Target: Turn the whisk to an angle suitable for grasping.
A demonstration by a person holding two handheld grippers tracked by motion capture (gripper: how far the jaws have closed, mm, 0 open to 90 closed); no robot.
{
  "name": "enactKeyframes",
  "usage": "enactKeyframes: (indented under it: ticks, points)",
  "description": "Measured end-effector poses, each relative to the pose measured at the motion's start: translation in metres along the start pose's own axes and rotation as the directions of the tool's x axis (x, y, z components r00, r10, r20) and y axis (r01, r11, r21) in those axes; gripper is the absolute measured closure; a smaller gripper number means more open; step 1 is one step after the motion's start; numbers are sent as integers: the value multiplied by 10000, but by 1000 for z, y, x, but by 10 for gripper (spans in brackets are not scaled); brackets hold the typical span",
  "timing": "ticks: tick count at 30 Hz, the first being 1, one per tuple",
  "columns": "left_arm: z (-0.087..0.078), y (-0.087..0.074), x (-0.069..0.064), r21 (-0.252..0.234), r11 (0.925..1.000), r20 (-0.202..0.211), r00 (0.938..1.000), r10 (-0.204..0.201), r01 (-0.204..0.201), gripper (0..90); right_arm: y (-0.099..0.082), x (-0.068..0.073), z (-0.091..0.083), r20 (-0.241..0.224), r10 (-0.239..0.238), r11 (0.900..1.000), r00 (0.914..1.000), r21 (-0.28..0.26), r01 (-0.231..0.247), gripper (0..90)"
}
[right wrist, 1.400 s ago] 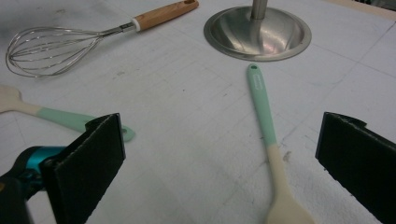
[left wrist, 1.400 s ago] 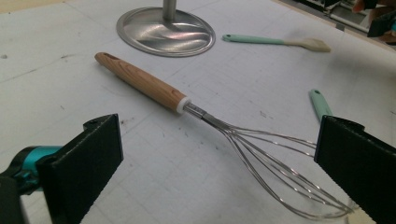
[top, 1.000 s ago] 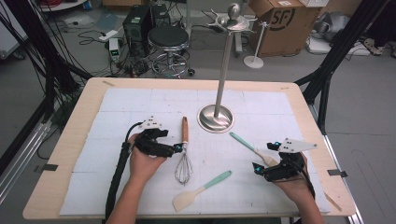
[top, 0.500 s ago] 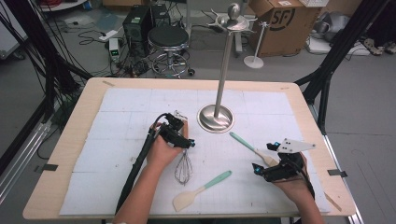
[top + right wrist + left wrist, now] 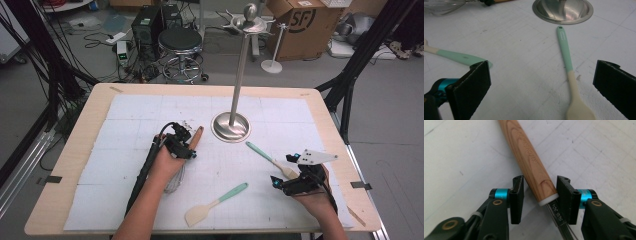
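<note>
Table (image 5: 70, 165): we see a pale wooden table under a white gridded mat, below both claws.
Stand (image 5: 231, 126): a tall steel pole on a round steel base, just beyond the left claw and well ahead of the right one.
Whisk (image 5: 531, 157): a wire whisk with a tapered wooden handle lies flat on the mat, its handle between the left claw's jaws.
Left claw (image 5: 539, 195): its jaws have just been closing; the right pad touches the handle's end, the left pad stands a little off, so we call it not yet clenched.
Right claw (image 5: 541, 85): released, jaws wide apart.
Spoon (image 5: 569, 75): a mint-handled cream spoon lies between the right claw's jaws, untouched.
Spatula (image 5: 215, 204): a mint-handled cream spatula, left of the right claw.
</note>
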State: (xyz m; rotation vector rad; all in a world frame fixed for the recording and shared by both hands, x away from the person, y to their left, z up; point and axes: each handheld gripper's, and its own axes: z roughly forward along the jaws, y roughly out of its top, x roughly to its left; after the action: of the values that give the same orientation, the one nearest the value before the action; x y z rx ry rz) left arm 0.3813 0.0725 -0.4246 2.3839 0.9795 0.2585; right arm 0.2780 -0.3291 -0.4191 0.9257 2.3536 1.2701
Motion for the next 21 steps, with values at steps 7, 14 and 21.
enactKeyframes:
  ticks: [7, 14, 21]
  points:
    - [-14, -13, 7, 551, 9985, 416, 9991, 28, -51, 680, 0, 1, 2, -66, -55, 10000, 10000, 65, 56, 3]
    - [-25, -26, 11, 803, 9968, 685, 9976, -75, 20, 685, 1, 3, 5, -127, -87, 9999, 9999, 121, 89, 3]
    - [-28, -25, 8, 570, 9984, 577, 9983, -62, 29, 554, 3, 4, 6, -172, -159, 9998, 9997, 108, 161, 3]
